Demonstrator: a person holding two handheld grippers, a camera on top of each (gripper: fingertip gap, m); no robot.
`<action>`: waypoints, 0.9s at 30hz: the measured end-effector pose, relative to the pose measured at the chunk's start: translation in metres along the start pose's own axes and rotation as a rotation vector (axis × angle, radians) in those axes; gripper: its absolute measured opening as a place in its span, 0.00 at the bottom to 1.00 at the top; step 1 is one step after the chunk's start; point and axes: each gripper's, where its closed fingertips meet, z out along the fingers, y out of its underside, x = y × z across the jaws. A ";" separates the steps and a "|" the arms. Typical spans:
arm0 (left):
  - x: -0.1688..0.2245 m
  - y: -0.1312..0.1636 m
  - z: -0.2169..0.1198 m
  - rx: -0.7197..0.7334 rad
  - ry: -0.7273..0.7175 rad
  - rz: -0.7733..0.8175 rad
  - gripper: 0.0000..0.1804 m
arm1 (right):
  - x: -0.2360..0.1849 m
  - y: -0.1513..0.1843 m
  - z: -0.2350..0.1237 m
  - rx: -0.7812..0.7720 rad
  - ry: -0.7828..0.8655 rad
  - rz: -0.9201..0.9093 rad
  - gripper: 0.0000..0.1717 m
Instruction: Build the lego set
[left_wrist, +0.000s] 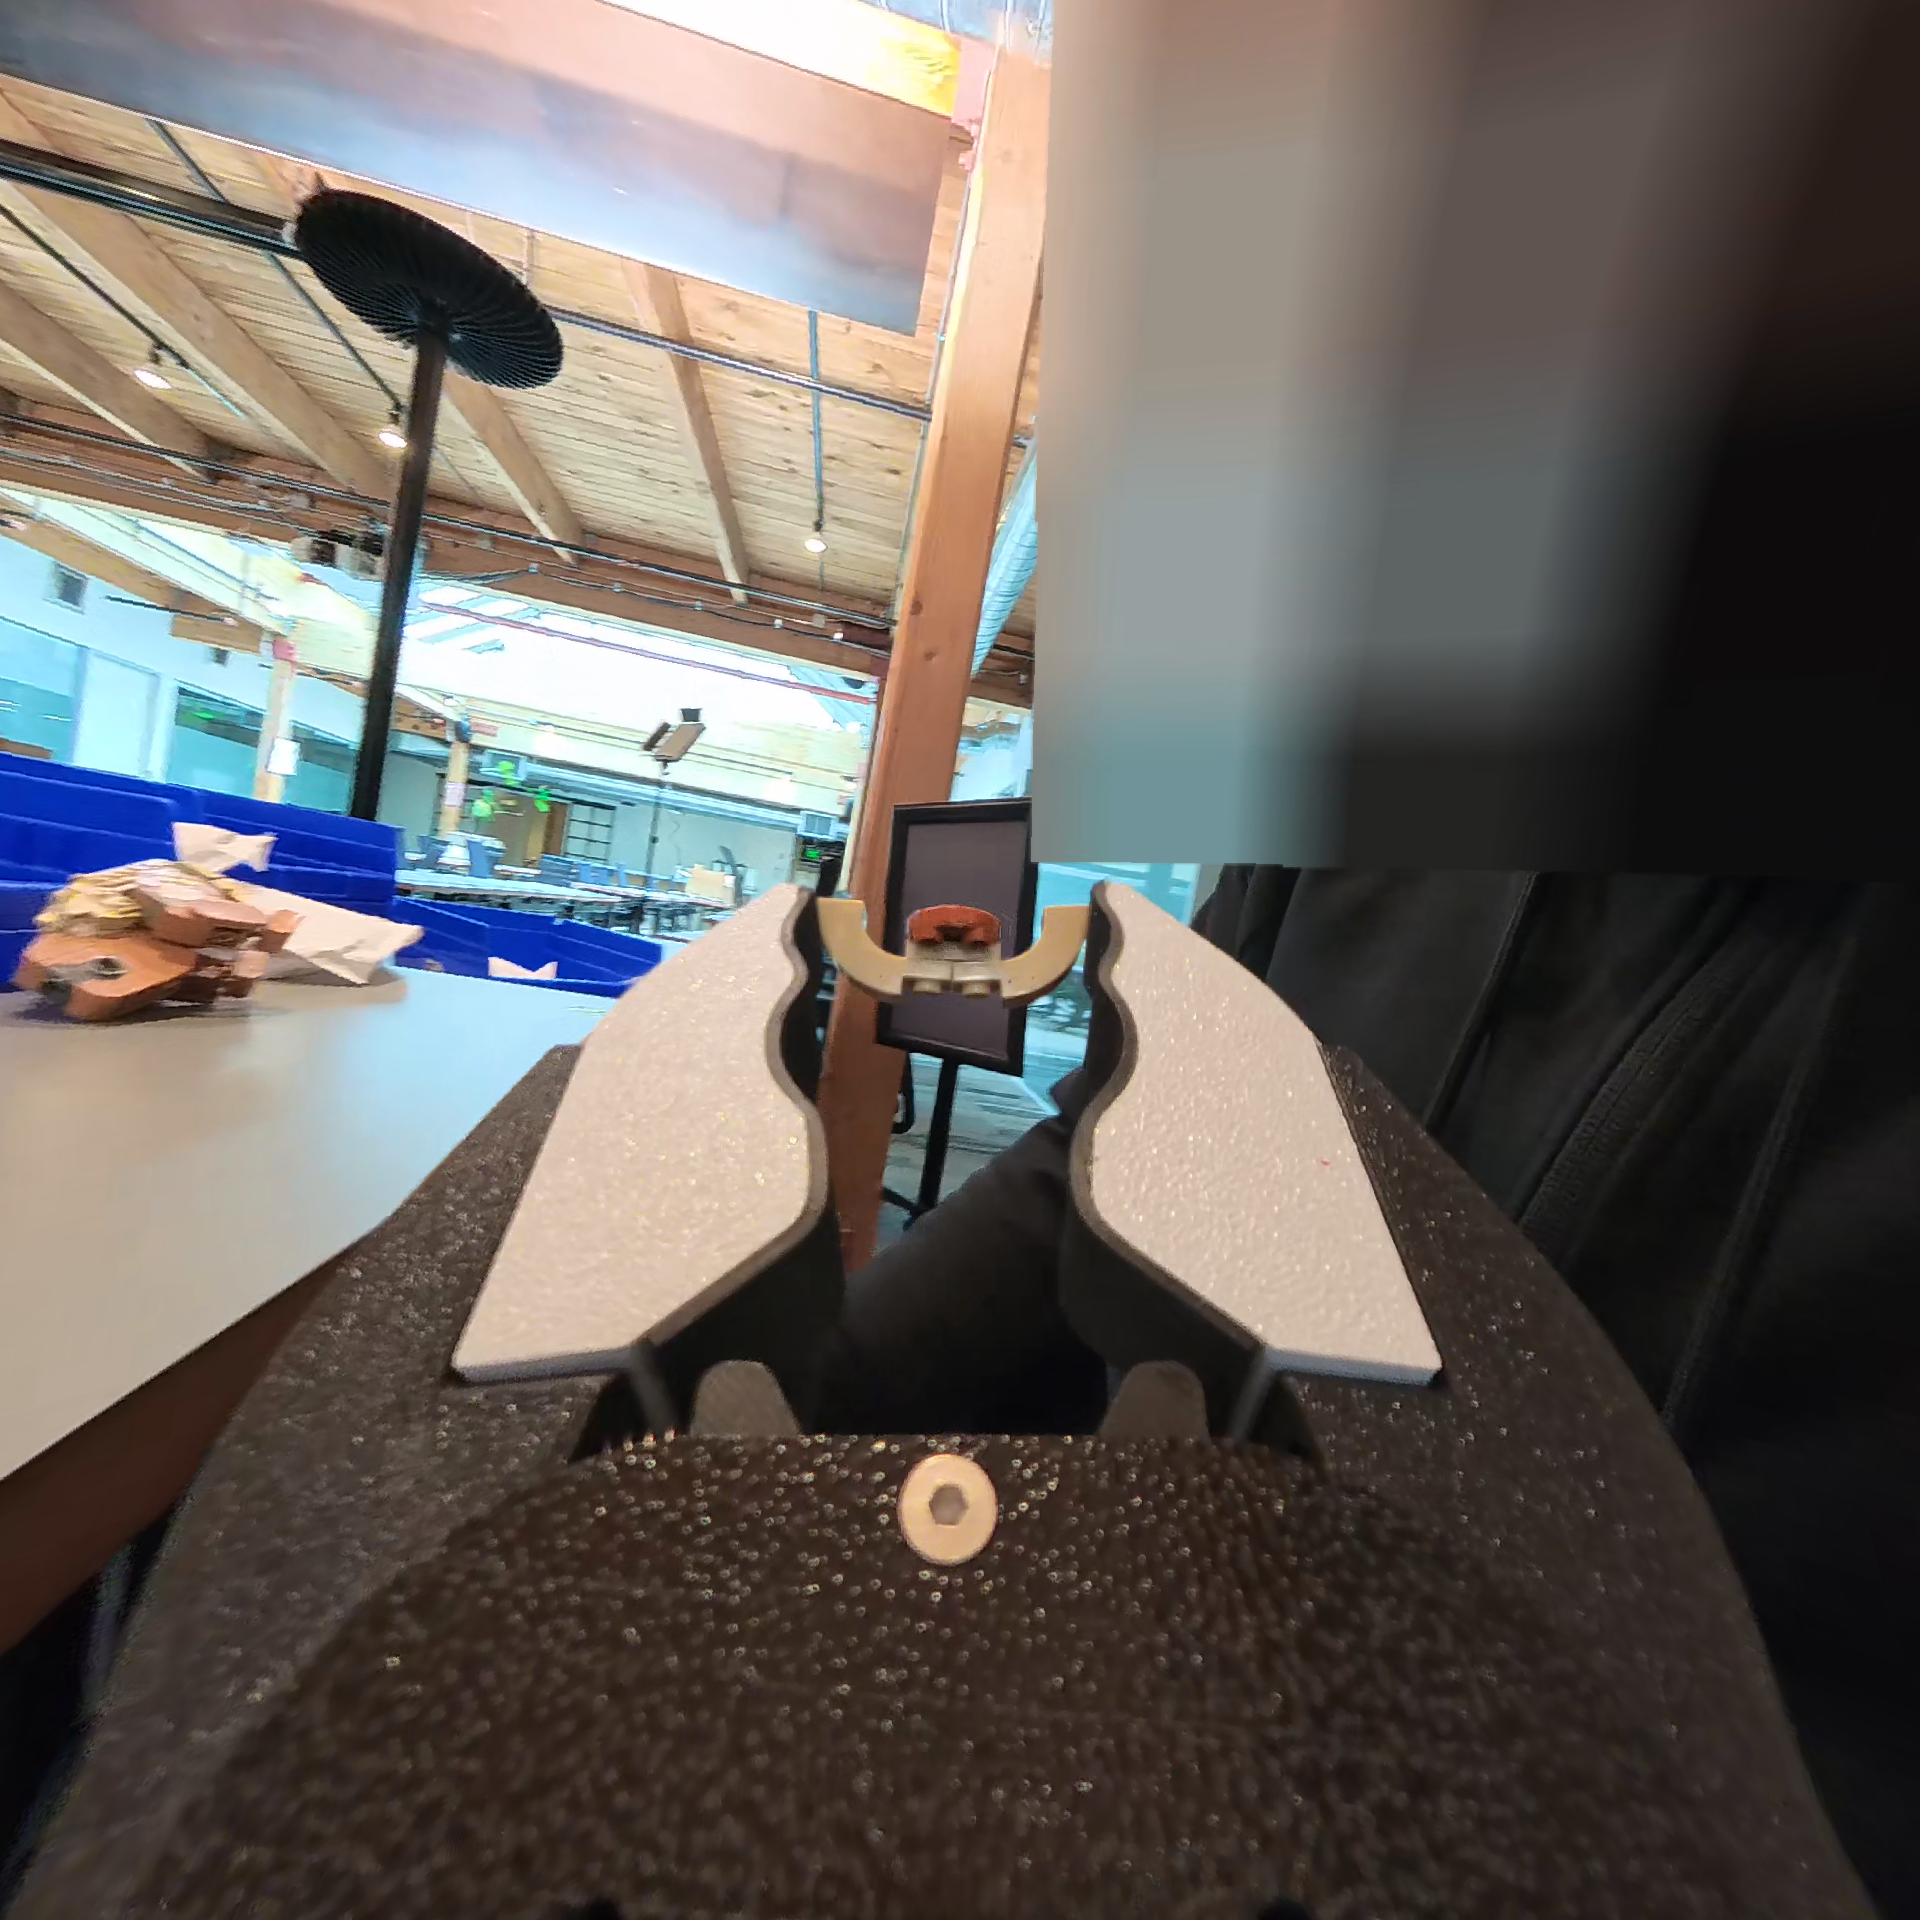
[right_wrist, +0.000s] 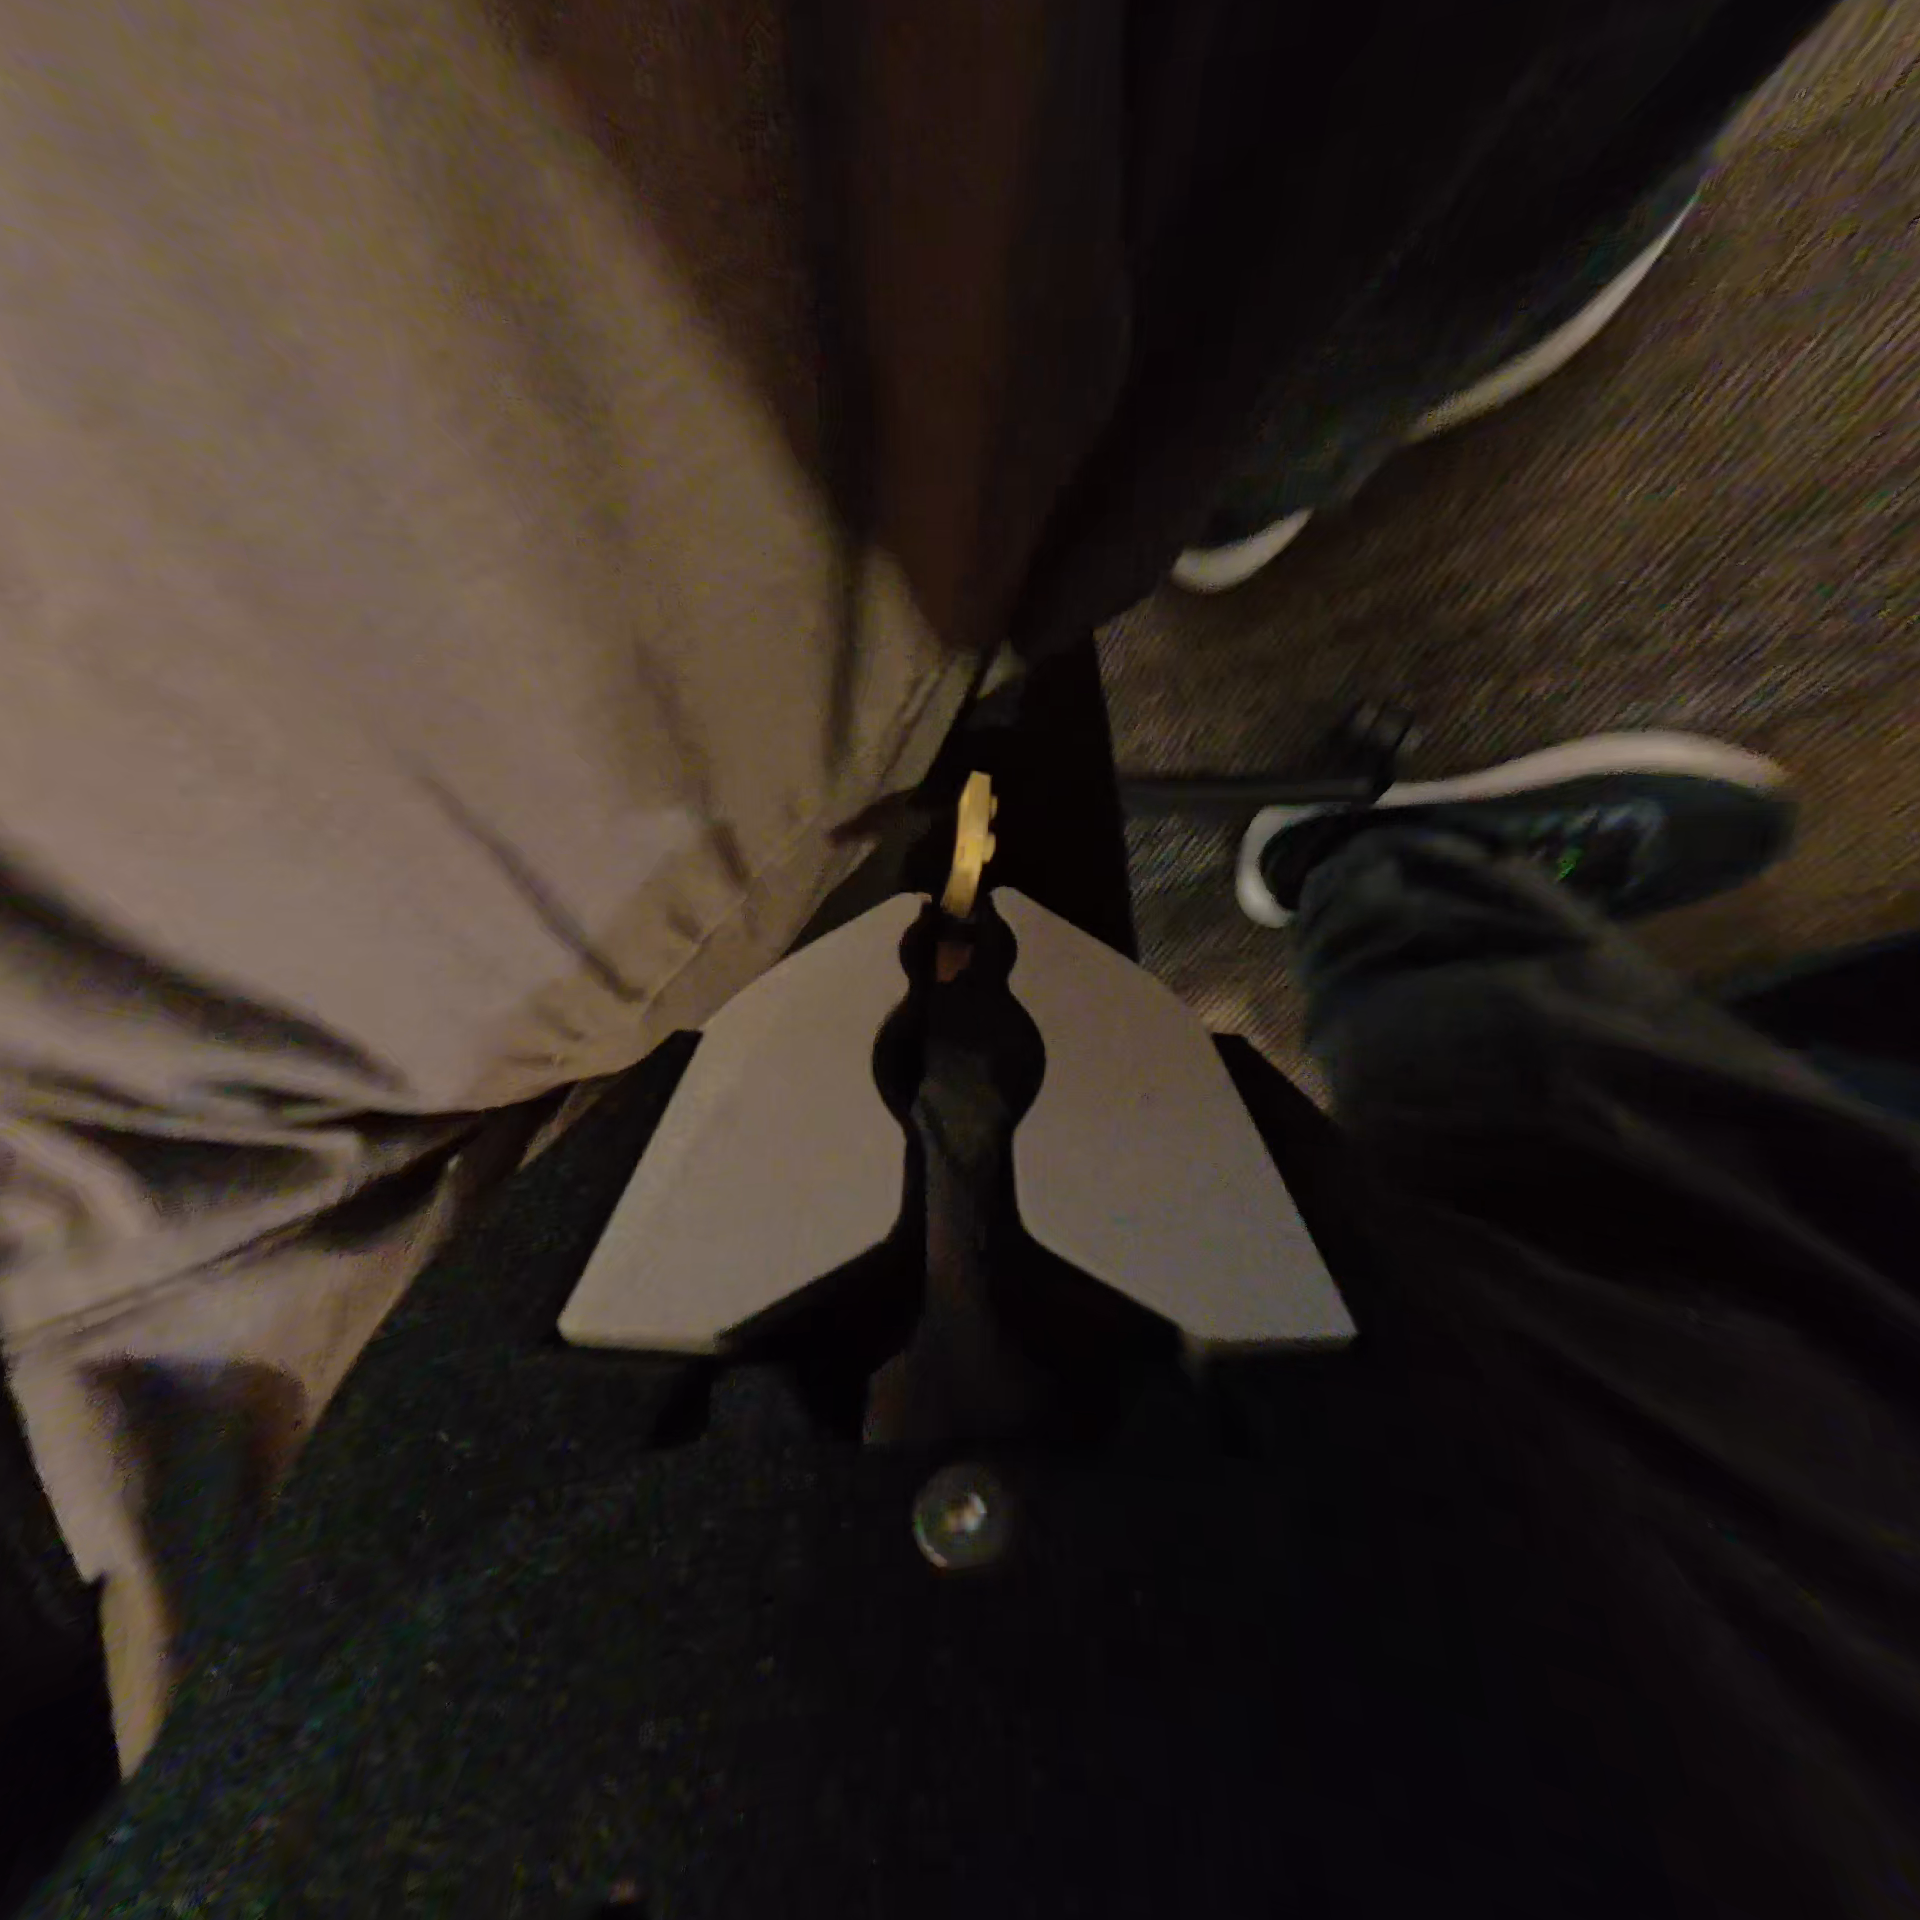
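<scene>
The left gripper (left_wrist: 951, 940) is held raised beside the near edge of a grey worktop (left_wrist: 260, 1122); its jaws are clamped across a tan crescent-shaped brick piece (left_wrist: 871, 961), each horn tip pressed against a pad, with a small rust-brown part (left_wrist: 948, 923) seated at the crescent's middle. Well apart, toward the worktop's far left edge, a pile of brown and tan brick parts (left_wrist: 145, 945) is seen beside crumpled white paper (left_wrist: 312, 925), with blue bins (left_wrist: 312, 852) beyond.

The right gripper (right_wrist: 961, 909) is pointed down below the worktop, over a lap in light trousers (right_wrist: 364, 571) and a carpeted floor (right_wrist: 1558, 540) with dark shoes (right_wrist: 1538, 821); its jaws are nearly together, pinched on a thin yellow-tan piece (right_wrist: 971, 847) seen edge-on.

An assembly step is judged to be in hand, each gripper carrying one part; the next move is judged to call for the two parts being brought together and lined up before any pressing.
</scene>
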 end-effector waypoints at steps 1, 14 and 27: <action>-0.002 -0.001 -0.002 -0.001 -0.013 0.010 0.27 | -0.006 -0.005 -0.015 0.068 0.030 -0.072 0.04; -0.063 -0.015 0.022 -0.413 -0.305 0.269 0.27 | -0.145 -0.040 -0.321 0.975 0.311 -0.676 0.04; -0.259 -0.042 0.074 -0.748 -0.182 0.357 0.27 | 0.033 -0.141 -0.485 1.445 0.774 -0.815 0.04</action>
